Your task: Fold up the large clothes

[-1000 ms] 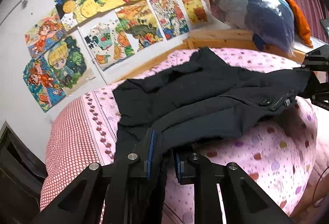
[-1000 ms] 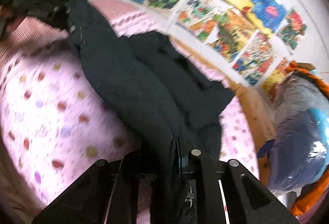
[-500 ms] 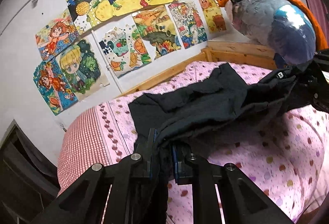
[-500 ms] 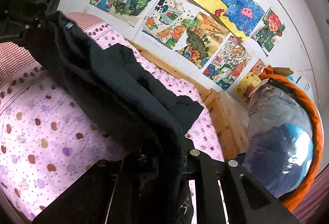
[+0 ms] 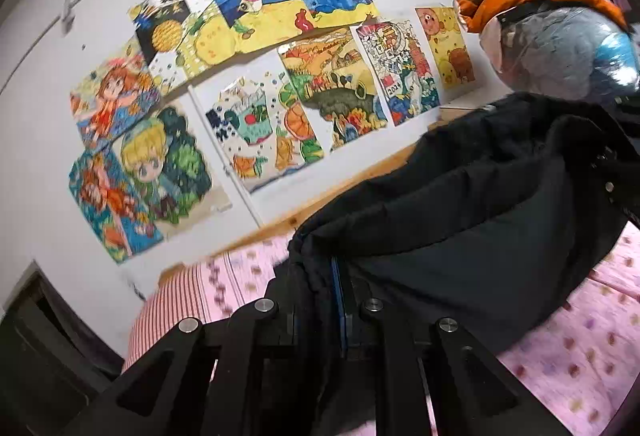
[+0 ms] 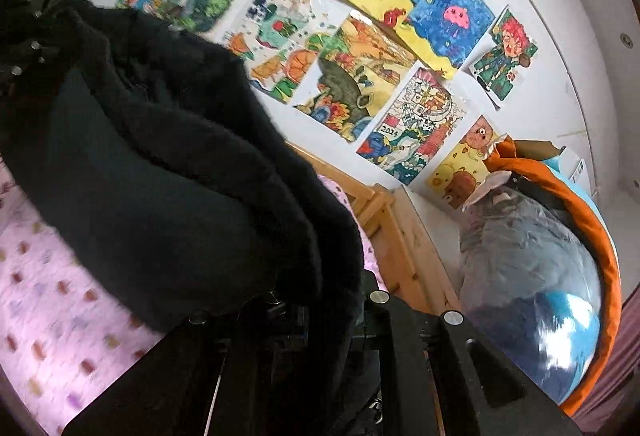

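One black jacket (image 5: 480,220) hangs lifted above the bed (image 5: 580,352) (pink spotted sheet), stretched between two grippers. The left gripper (image 5: 320,300) pinches its edge; the right gripper (image 6: 332,312) is clamped on the fleecy edge. Roughly ten drawings (image 5: 256,36) cover the wall.

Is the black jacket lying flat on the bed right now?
No. The black jacket hangs lifted above the pink bedsheet, its edge pinched in the left gripper.
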A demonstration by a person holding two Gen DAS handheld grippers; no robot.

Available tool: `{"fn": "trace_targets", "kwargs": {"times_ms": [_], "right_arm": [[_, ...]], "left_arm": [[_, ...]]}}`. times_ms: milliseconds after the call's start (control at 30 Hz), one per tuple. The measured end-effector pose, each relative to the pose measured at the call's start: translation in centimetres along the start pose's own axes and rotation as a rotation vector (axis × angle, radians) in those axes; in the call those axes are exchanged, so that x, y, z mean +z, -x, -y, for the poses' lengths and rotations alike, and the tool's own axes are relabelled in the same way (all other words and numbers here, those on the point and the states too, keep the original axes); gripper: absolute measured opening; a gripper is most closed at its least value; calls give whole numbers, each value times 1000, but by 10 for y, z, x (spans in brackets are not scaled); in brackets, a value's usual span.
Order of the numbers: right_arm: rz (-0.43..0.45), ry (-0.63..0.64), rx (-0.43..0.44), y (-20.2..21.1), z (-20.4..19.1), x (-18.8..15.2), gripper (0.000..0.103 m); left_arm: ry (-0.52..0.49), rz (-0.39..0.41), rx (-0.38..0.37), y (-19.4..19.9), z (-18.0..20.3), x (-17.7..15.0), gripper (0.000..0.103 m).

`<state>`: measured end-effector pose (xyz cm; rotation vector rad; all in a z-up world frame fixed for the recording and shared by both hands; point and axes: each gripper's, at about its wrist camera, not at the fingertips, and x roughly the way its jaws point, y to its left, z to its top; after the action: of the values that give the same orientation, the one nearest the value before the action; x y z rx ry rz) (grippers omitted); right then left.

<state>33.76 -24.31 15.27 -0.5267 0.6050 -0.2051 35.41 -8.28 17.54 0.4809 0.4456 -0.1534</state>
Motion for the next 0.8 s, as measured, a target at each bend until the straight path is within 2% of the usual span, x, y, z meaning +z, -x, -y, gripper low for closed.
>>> {"fn": "trace_targets", "kwargs": {"times_ms": [100, 167, 333, 567, 800], "right_arm": [[-35, 18, 11, -48, 2, 21, 10], [-43, 19, 28, -75, 0, 31, 10], [47, -53, 105, -113, -9, 31, 10], [79, -106, 215, -154, -12, 14, 10], [74, -142, 262, -186, -17, 6, 10]], "left_arm": [[-12, 13, -1, -38, 0, 11, 12], [17, 12, -15, -60, -4, 13, 12], [68, -25, -24, -110, -9, 1, 12], [71, -49, -21, -140, -2, -7, 12], [110, -76, -28, -171, 3, -12, 12]]}}
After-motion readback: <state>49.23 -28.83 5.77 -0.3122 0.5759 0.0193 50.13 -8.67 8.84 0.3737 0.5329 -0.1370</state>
